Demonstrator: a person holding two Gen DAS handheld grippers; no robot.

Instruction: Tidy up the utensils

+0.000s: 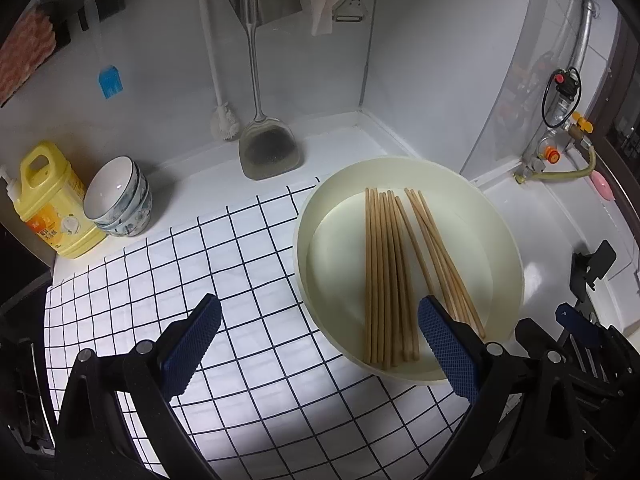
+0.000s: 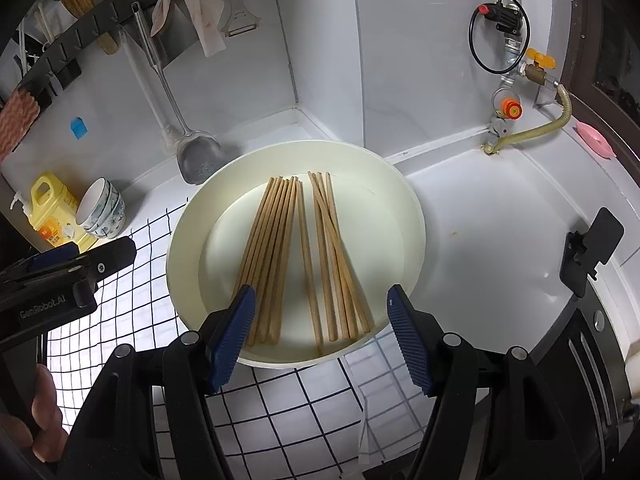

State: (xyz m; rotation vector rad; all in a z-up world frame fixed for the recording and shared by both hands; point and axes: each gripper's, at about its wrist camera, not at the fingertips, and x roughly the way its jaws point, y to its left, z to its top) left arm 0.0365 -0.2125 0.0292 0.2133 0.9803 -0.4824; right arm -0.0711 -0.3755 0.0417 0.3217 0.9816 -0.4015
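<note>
Where the left wrist camera looks down, we find the left gripper (image 1: 320,344) spread wide and empty above the checked cloth (image 1: 180,280), its right finger overlapping the near rim of the cream basin (image 1: 504,240). Inside lie the chopsticks (image 1: 384,272) in two bundles, one tidy and parallel, the other fanned and crossing, so we judge the sorting unsettled. A bowl stack (image 1: 120,200) and detergent jug (image 1: 48,200) stand well apart by the wall. From the right wrist camera, the right gripper (image 2: 320,332) is likewise wide, holding nothing, poised over the near ends of both bundles. Whether its fingers touch the rim we cannot tell, given the distortion.
</note>
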